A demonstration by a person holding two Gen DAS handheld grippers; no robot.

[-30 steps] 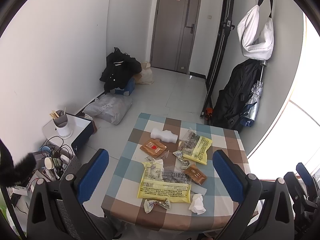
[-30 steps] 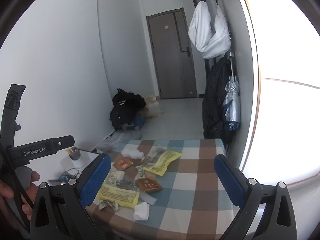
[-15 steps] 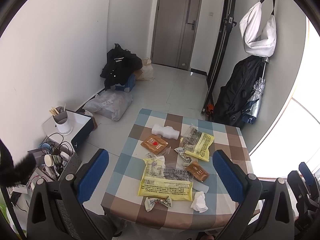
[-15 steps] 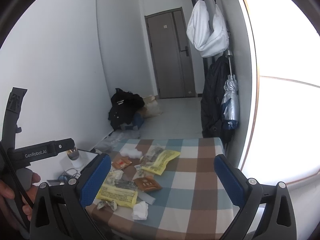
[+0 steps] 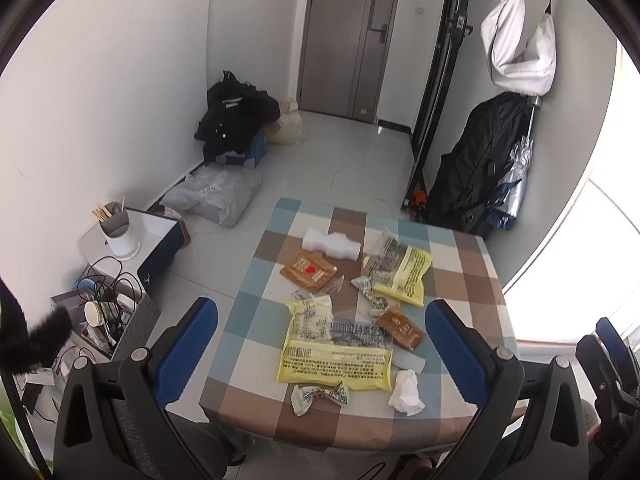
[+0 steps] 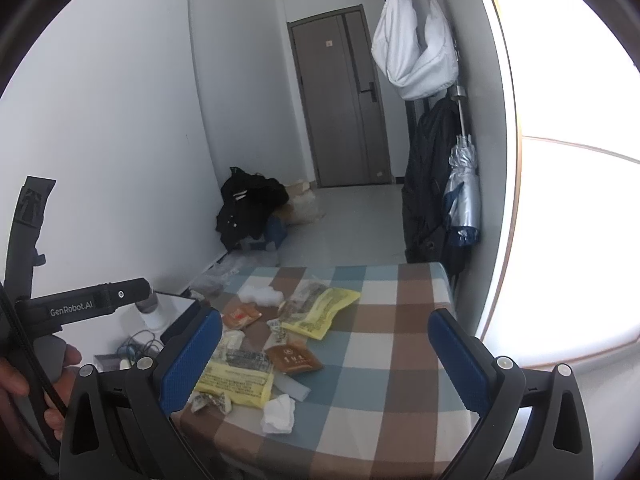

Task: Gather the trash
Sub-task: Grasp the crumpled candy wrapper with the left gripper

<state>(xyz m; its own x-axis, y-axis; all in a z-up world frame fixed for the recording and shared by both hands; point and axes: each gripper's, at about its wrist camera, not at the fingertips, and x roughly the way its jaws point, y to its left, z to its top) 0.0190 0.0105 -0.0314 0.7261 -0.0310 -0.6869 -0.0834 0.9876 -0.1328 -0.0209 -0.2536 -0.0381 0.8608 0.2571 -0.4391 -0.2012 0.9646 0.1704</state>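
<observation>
**A:** Since the last second barely changed anything, I'd say the job hadn't started at this point. Over that second the left gripper (image 5: pixel 320 340) only crept a little closer above the checked table (image 5: pixel 472 280), and the litter filled a bit more of its view. The right gripper (image 6: pixel 324 360) hardly shifted at all. Nothing on the cloth had moved.

**B:** Were either of them holding anything?

**A:** Nope. Both had their blue pads spread wide apart with nothing between them, hovering over the near edge of the table. All the trash was lying loose on the cloth: the big yellow wrapper (image 5: pixel 336 364) in the middle, a second yellow wrapper (image 5: pixel 404 276) further back, two brown packets (image 5: pixel 308 272) (image 5: pixel 400 326), a white foam block (image 5: pixel 332 246) at the far end, and nearest the edge a crumpled tissue (image 5: pixel 406 394) and a twisted candy wrapper (image 5: pixel 320 396).

**B:** So what did that mean for the task?

**A:** My guess: still the approach phase. The tissue and candy wrapper looked like the easiest first grabs. I couldn't see a bin or bag in either view, though.
</observation>
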